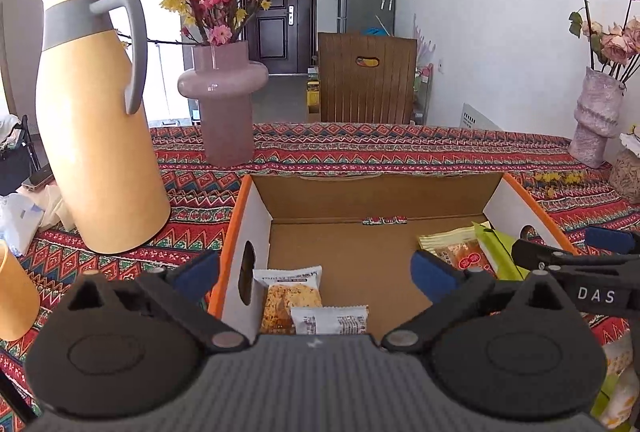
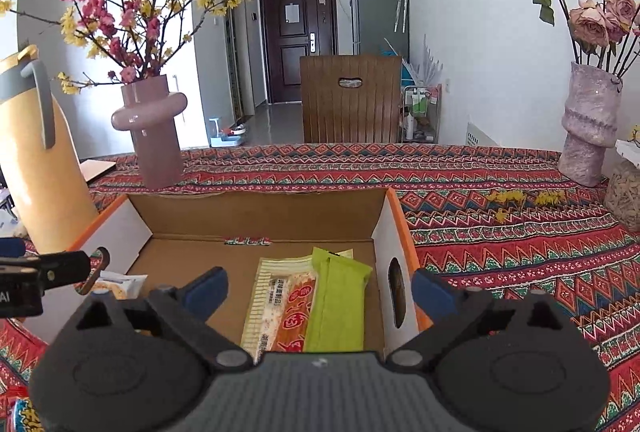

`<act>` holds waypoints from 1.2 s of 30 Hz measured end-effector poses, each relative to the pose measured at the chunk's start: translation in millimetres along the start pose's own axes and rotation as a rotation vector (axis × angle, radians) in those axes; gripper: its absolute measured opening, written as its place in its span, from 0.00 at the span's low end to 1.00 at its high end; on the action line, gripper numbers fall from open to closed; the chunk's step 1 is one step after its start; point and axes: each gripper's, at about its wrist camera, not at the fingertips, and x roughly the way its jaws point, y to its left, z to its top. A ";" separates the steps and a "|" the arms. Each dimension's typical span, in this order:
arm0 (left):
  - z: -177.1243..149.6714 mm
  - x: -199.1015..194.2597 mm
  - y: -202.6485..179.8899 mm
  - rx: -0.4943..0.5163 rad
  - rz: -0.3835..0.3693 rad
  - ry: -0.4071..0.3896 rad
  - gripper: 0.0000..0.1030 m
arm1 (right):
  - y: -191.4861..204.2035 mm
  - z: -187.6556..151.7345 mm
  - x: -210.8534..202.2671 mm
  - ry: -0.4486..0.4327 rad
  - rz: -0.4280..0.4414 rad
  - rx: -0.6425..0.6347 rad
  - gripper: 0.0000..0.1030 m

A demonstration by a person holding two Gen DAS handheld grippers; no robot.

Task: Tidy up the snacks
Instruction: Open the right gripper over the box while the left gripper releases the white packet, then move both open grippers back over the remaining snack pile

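Observation:
An open cardboard box with orange edges (image 1: 256,228) (image 2: 384,228) stands on the patterned tablecloth. At its left end lie two white cracker packets (image 1: 294,292) (image 1: 330,320). At its right end lie a cream-and-orange snack packet (image 2: 280,308) (image 1: 460,252) and a green packet (image 2: 338,300) (image 1: 496,252). My left gripper (image 1: 316,270) is open and empty over the box's left end. My right gripper (image 2: 320,286) is open and empty over the right end, above the two packets. The right gripper's tip shows in the left wrist view (image 1: 560,260).
A yellow thermos jug (image 1: 96,119) stands left of the box, with a yellow cup (image 1: 14,296) nearer. A pink vase of blossoms (image 1: 226,103) stands behind the box. Another pink vase with roses (image 2: 588,127) and a jar (image 2: 624,191) stand far right. More snack packets (image 1: 616,384) lie right of the box.

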 end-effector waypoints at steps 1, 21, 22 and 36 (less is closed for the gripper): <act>-0.1 -1.5 -0.3 -0.001 -0.004 -0.002 1.00 | 0.1 -0.5 -3.1 -0.009 0.000 0.000 1.00; -28.7 -72.6 11.7 -0.034 -0.012 -0.120 1.00 | -10.4 -31.6 -92.6 -0.161 0.030 -0.006 1.00; -31.0 -76.9 11.9 -0.032 -0.011 -0.128 1.00 | -10.8 -34.9 -98.7 -0.168 0.032 -0.007 1.00; -76.1 -135.1 21.0 -0.033 -0.046 -0.181 1.00 | -16.3 -88.1 -160.4 -0.193 0.050 -0.025 1.00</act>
